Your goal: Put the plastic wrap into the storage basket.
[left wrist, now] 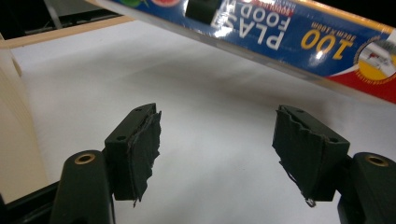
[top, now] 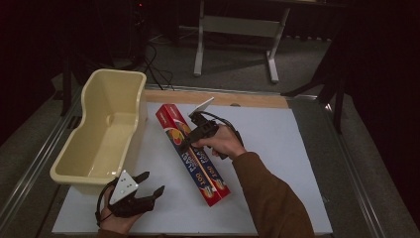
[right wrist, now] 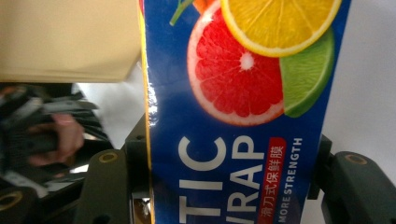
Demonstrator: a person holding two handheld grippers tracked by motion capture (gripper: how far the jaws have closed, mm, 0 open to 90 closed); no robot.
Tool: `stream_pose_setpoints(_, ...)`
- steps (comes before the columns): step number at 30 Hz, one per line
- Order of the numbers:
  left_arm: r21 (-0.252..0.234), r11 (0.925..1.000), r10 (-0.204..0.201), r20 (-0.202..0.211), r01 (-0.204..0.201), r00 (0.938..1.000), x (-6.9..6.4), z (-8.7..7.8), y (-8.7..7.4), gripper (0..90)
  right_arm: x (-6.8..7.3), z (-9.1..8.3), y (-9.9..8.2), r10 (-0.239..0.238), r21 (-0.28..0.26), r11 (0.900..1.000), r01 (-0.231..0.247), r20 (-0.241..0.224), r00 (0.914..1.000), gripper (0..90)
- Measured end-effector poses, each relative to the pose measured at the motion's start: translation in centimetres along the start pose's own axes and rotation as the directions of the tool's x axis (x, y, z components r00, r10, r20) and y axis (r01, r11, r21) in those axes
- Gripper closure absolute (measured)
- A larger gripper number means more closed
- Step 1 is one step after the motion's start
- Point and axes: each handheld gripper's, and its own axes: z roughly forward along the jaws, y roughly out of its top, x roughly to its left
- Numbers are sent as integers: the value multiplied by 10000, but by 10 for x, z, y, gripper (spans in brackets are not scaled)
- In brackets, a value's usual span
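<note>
High view: right tongs (top: 186,144) squeezing long wrap box (top: 193,154) on white surface (top: 277,148); left tongs (top: 148,183) wide open, beside yellow tub (top: 106,130).

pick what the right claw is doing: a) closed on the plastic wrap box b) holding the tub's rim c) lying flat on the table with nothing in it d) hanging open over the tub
a: in the right gripper view the right claw has a jaw pressed against each side of the plastic wrap box, while the cream tub sits apart.
</note>
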Motion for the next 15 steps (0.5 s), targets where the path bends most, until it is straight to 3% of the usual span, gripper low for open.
stream_pose_setpoints(8,53,10000,8,2,-8,10000,0,1,0,313,1,-10,2,211,-662,9974,-271,-894,9958,402)
stream_pose_setpoints(15,66,10000,41,10,-41,10000,-1,1,0,312,4,-18,5,365,-1402,9884,-576,-1485,9882,401)
